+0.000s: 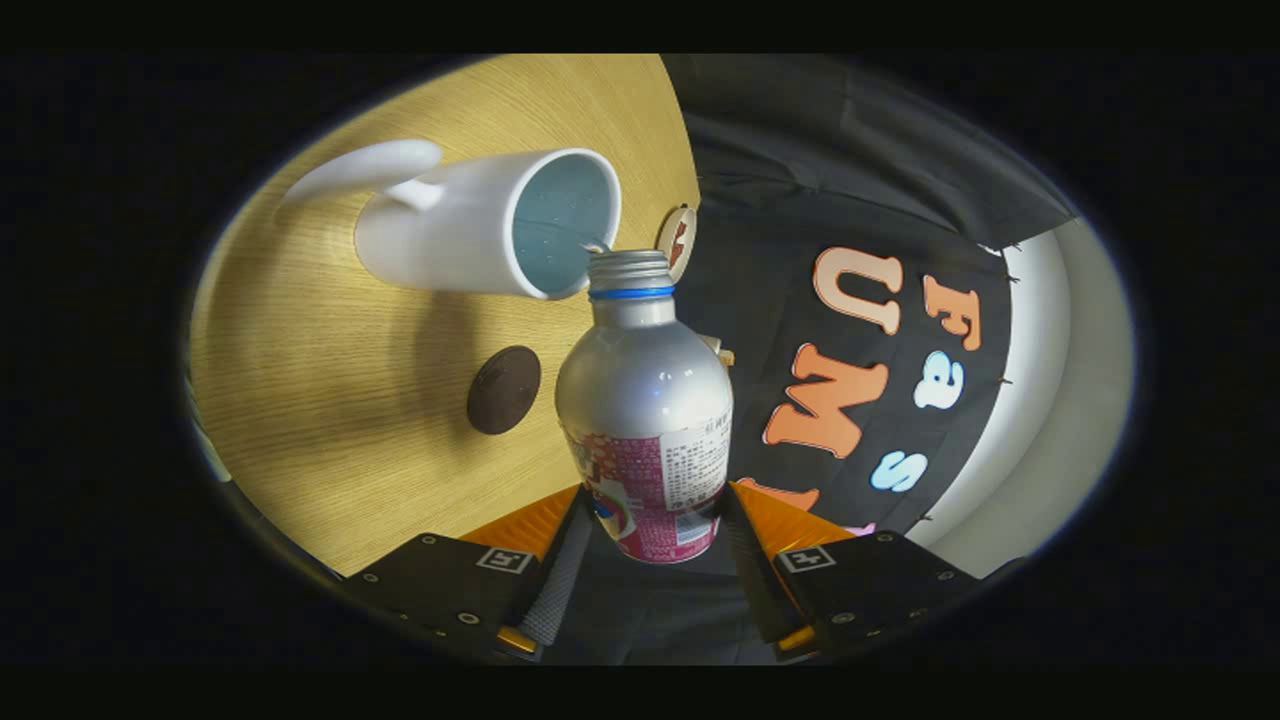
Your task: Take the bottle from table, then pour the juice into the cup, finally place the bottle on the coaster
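Note:
My gripper [655,520] is shut on a silver bottle [645,400] with a pink label, both fingers pressing its lower body. The whole view is rolled, so the bottle is tipped over. Its open threaded mouth, with a blue ring under it, sits at the rim of a white mug [480,220] whose pale blue inside faces me. A thin stream of liquid runs from the mouth into the mug. A dark round coaster [504,390] lies on the wooden table [330,400], beside the bottle and nearer my fingers than the mug.
A second small round coaster [678,240] with a light rim sits past the bottle's mouth near the table's edge. The booth's black cloth wall [800,200] rises beyond that edge, with a white wall [1060,400] behind it.

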